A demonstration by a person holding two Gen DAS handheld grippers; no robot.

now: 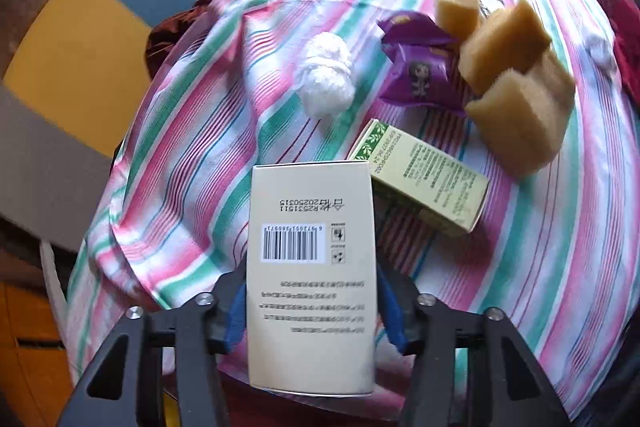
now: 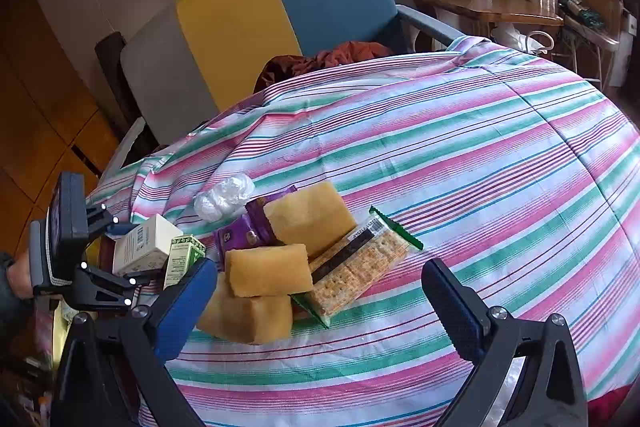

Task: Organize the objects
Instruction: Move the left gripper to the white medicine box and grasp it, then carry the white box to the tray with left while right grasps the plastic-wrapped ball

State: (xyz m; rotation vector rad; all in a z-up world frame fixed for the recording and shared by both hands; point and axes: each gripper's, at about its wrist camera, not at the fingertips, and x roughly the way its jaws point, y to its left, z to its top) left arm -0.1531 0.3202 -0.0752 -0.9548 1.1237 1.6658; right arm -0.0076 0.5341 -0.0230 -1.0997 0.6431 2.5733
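Cream rectangular cardboard box (image 1: 312,267) with a barcode, nearest the lens, pinched between the blue pads of the left gripper (image 1: 312,303), pads flat on both long sides, over the near edge of the table. Beyond it, striped pink, green and white tablecloth (image 2: 480,147), bare and wide across the far and right-hand parts, falling away at the curved rim. Yellow, blue and grey padded chair (image 2: 256,23) close against the far edge. Yellow sponge blocks (image 2: 268,275), stacked in a loose heap, touching a clear cracker packet (image 2: 360,267) with green ends. Green-and-white small carton (image 1: 424,175) lying tilted, just beside the held box. Purple snack wrapper (image 1: 420,71) between sponges and crumpled white plastic wad (image 1: 326,75). Right gripper (image 2: 320,307) spread wide, nothing between the pads, low over the near cloth beside the heap.
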